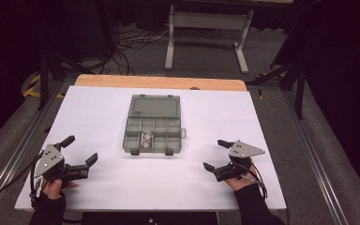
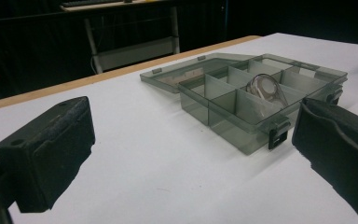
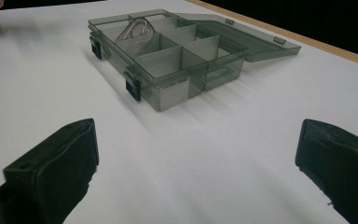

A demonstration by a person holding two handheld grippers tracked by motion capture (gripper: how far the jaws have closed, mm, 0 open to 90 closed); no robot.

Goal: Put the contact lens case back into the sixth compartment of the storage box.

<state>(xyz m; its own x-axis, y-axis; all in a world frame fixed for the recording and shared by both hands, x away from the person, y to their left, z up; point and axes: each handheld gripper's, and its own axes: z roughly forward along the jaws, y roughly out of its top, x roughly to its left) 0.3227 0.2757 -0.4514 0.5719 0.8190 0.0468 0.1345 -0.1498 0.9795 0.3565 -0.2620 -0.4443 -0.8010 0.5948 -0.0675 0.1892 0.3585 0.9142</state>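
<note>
The open organizer box (image 1: 153, 126) lay mid-tabletop (image 1: 98, 112), farther off between the left gripper (image 1: 80, 149) and right gripper (image 1: 216, 153), both empty with jaws spread apart.

Item count on the table (image 1: 98, 187)
One open organiser box (image 1: 153, 125) holding one clear object (image 1: 146, 138); two grippers, left (image 1: 81, 149) and right (image 1: 215, 154).
</note>
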